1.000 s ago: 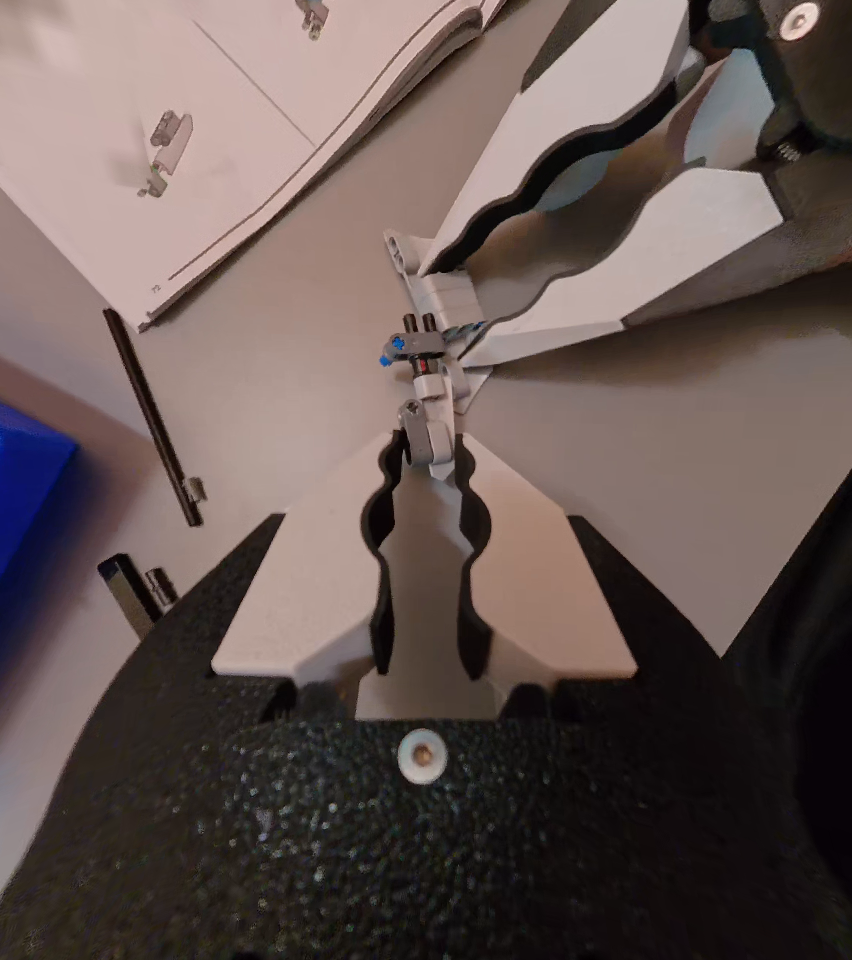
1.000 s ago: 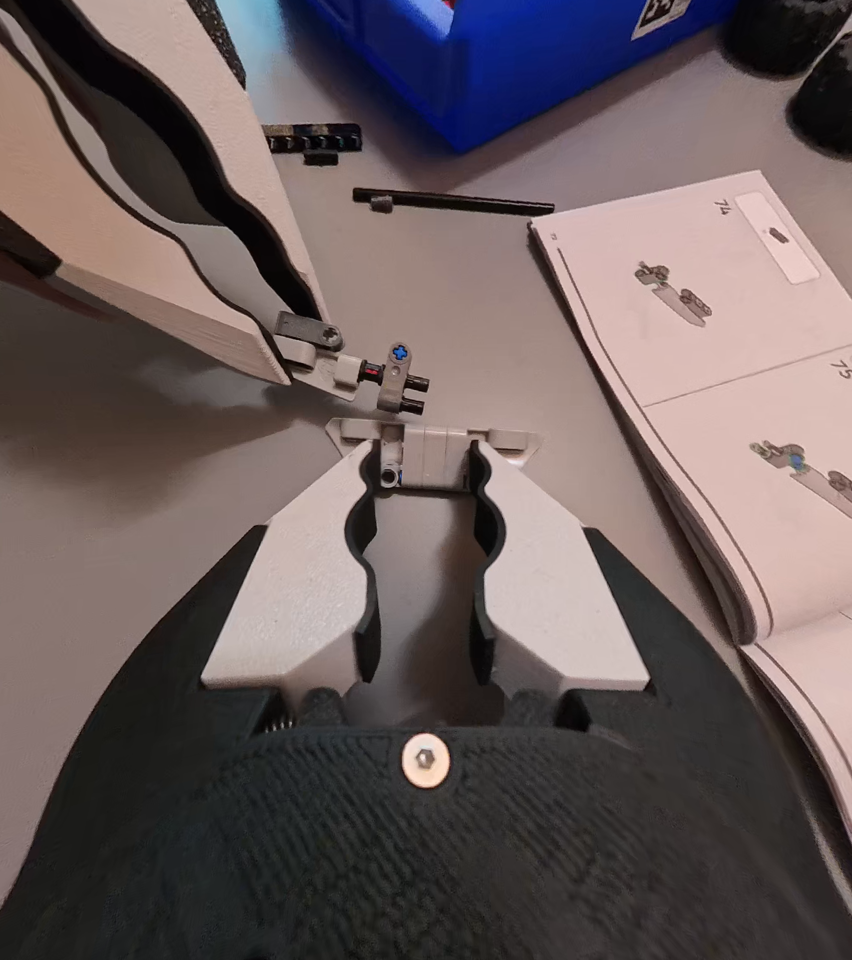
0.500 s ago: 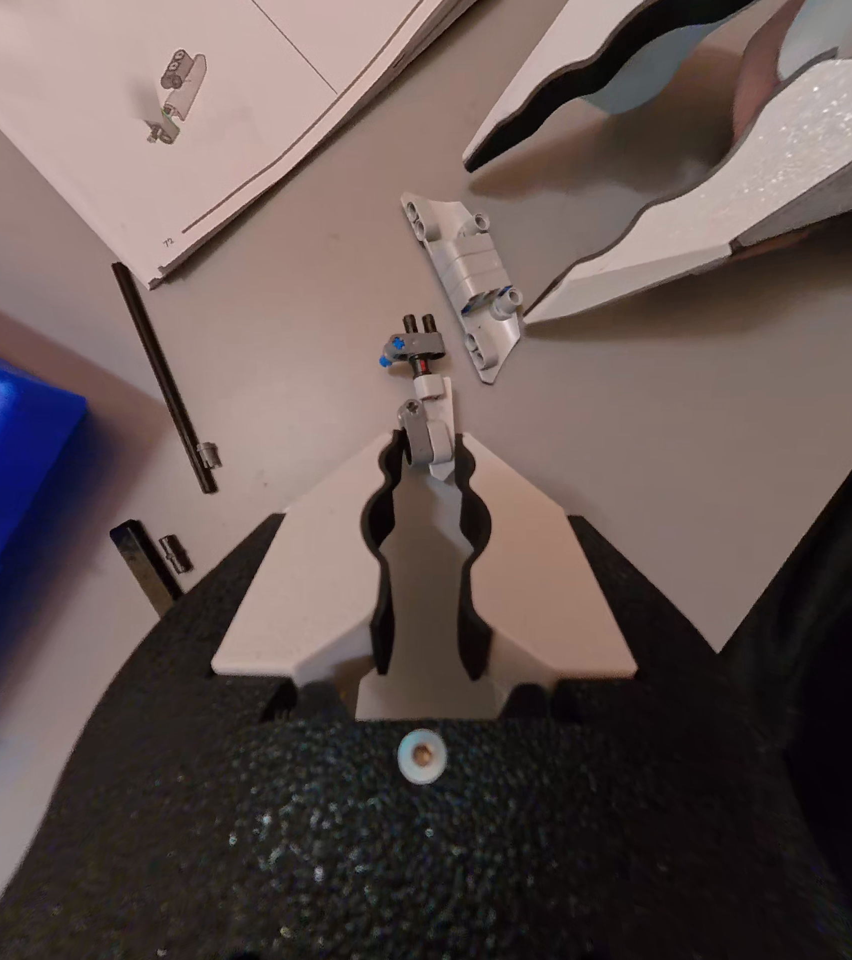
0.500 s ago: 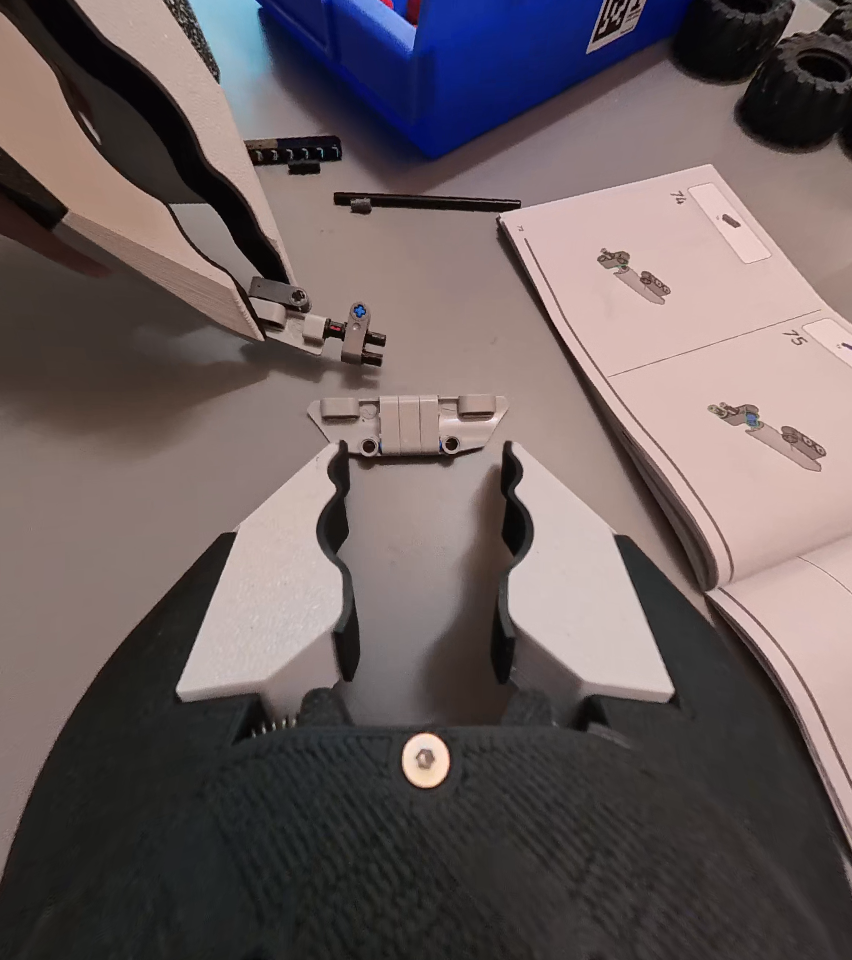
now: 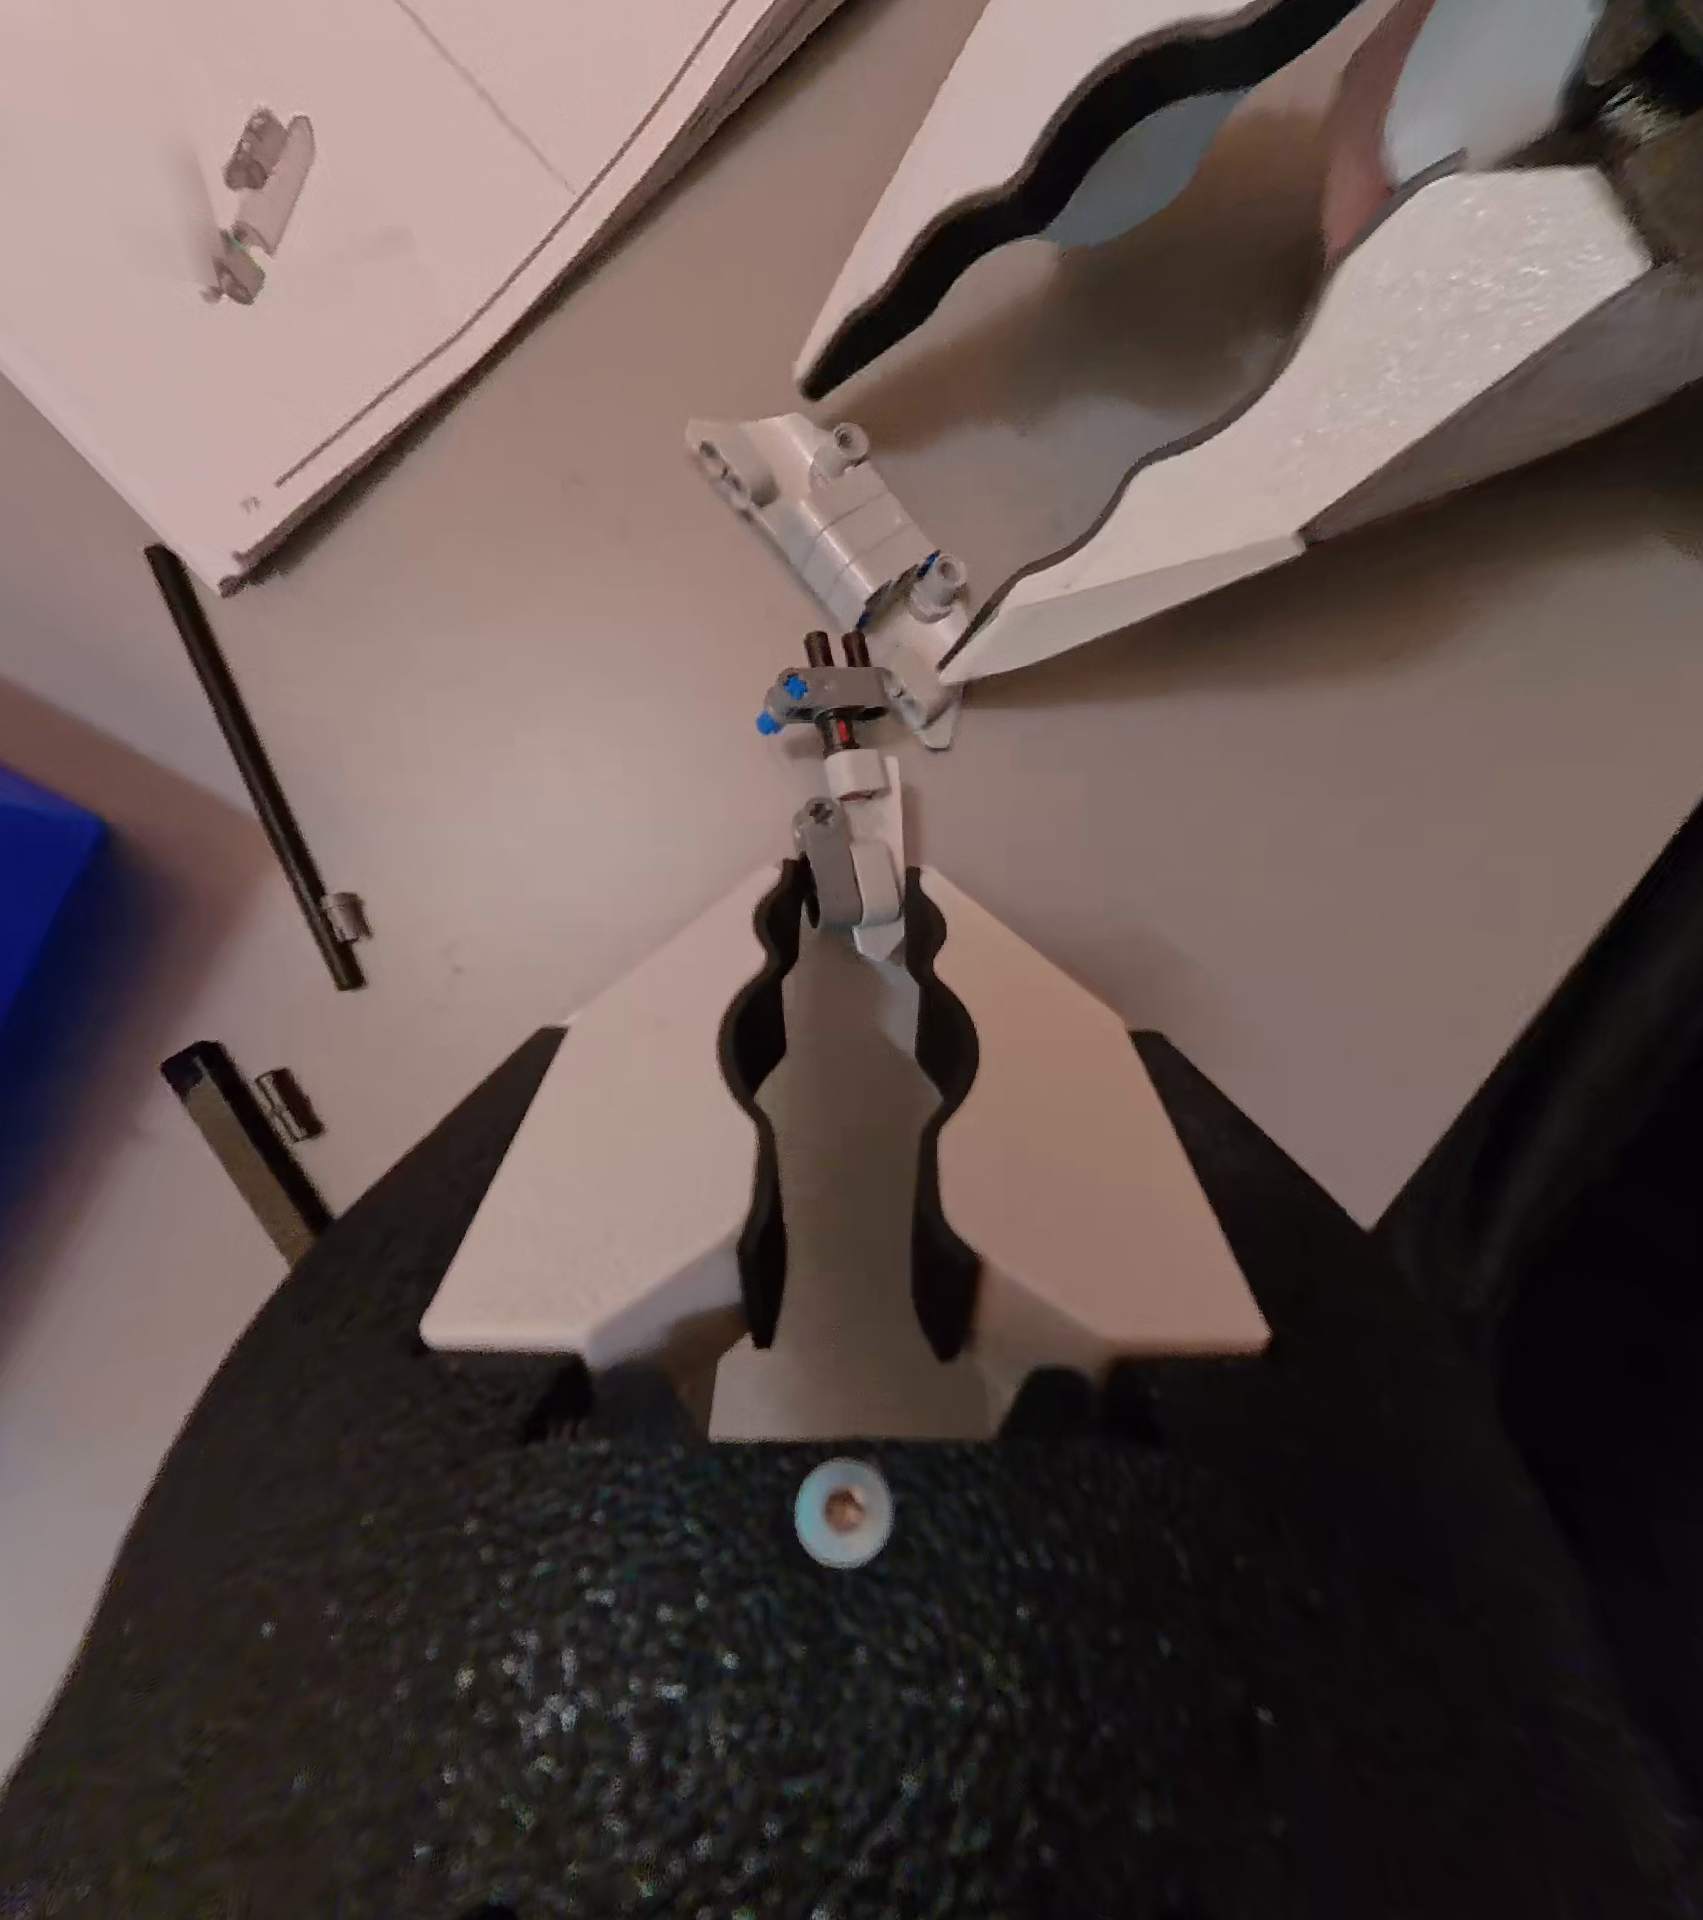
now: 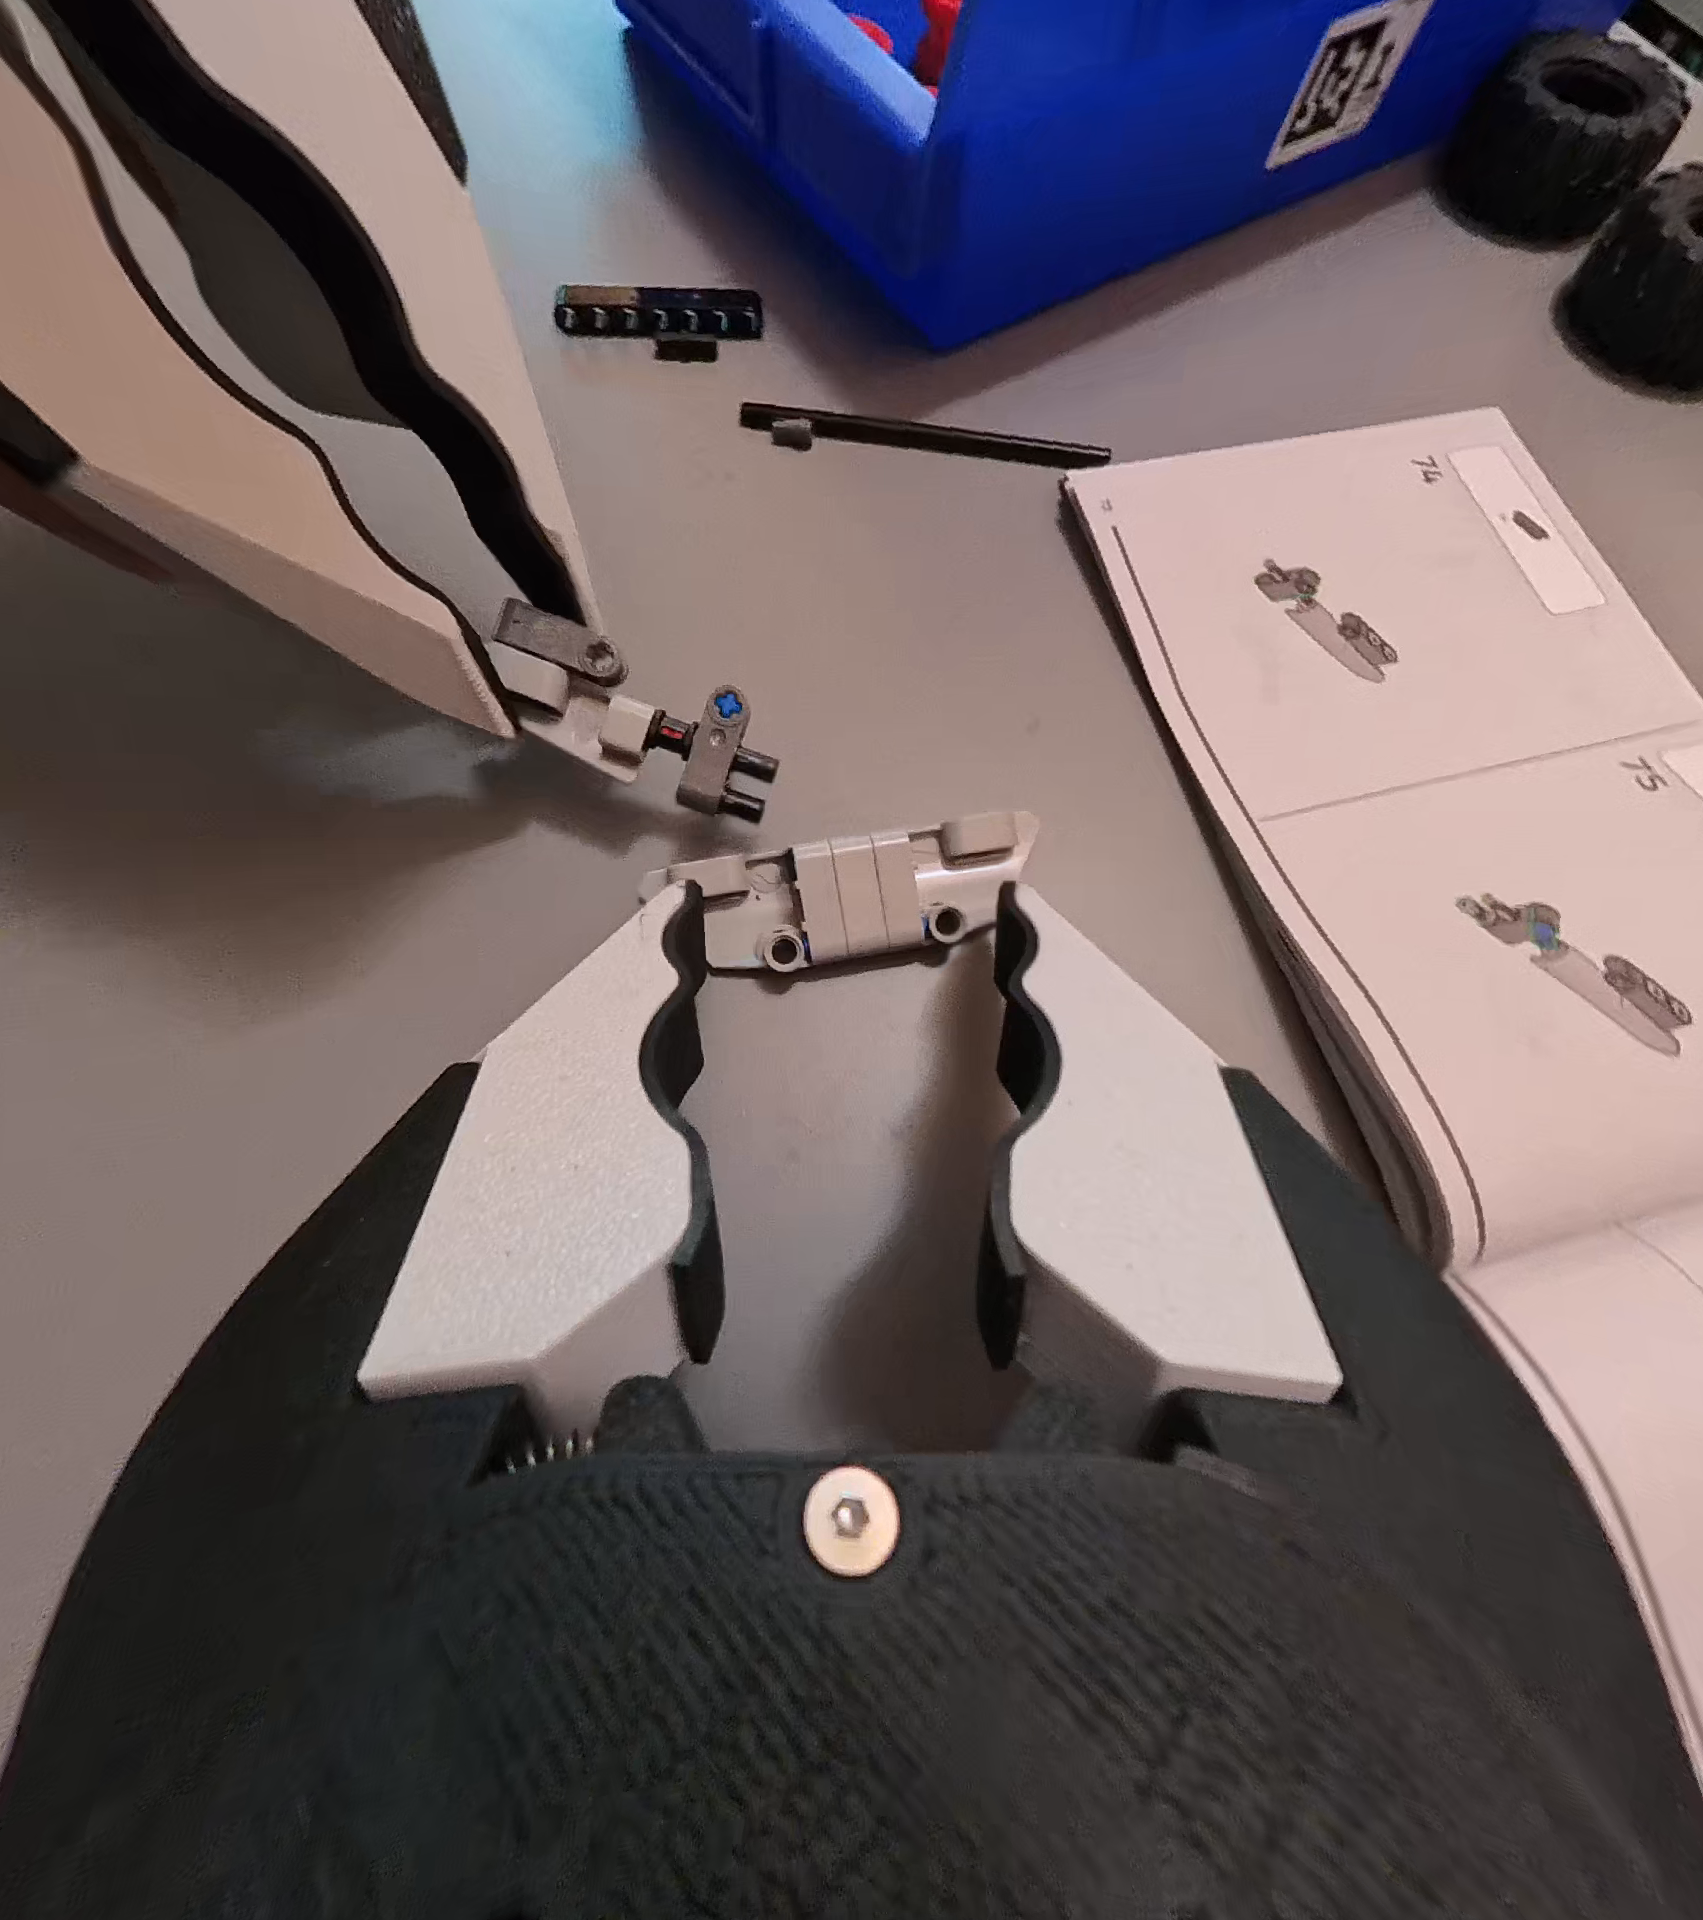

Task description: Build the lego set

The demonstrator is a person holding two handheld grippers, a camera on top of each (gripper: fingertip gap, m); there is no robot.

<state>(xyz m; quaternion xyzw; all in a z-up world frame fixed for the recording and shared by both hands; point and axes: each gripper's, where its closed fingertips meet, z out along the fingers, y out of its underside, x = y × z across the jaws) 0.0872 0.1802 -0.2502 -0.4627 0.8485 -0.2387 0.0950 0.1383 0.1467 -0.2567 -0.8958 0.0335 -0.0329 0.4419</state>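
Note:
My left gripper is shut on a small grey lego assembly. The assembly carries a red-marked axle and a grey connector with a blue pin and two black pins. It shows in the right wrist view, with the left gripper at the upper left. A light grey lego panel lies on the grey table, just past the black pins. My right gripper is open, its fingertips on either side of the panel's ends. The panel and the right gripper show at the top of the left wrist view.
An open instruction booklet lies to the right. A blue bin and black tyres stand at the back. A long black axle and a black beam lie between bin and panel.
The right gripper let go of the panel, opened and drew back, then came forward so its fingers straddle it. The left gripper keeps its hold and its pins are near the panel again.

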